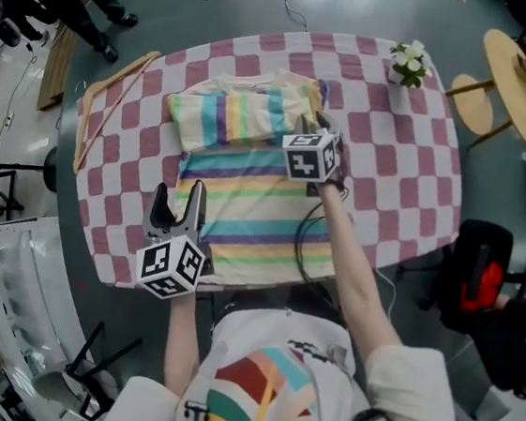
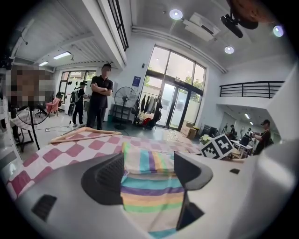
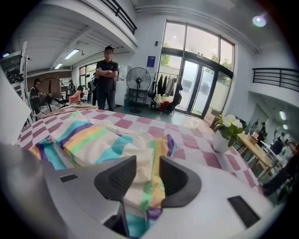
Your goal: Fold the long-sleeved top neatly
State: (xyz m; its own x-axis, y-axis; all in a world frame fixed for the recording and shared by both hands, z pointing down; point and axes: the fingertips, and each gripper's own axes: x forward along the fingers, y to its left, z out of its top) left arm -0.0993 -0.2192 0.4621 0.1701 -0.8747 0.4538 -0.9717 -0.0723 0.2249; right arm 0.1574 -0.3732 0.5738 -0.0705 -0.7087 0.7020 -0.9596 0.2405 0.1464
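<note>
Table (image 1: 399,173): top (image 1: 246,193) reaches near edge; left gripper (image 1: 180,194) jaws wide; right gripper (image 3: 147,163) jaws narrow astride fold.

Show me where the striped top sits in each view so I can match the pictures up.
Head view: the striped top lies mid-table, its far part folded over.
Left gripper view: striped top low centre, framed by the spread jaws.
Right gripper view: striped top left and centre, with a bunched edge between the jaws.
Shared landmark: the checked tablecloth under it.
</note>
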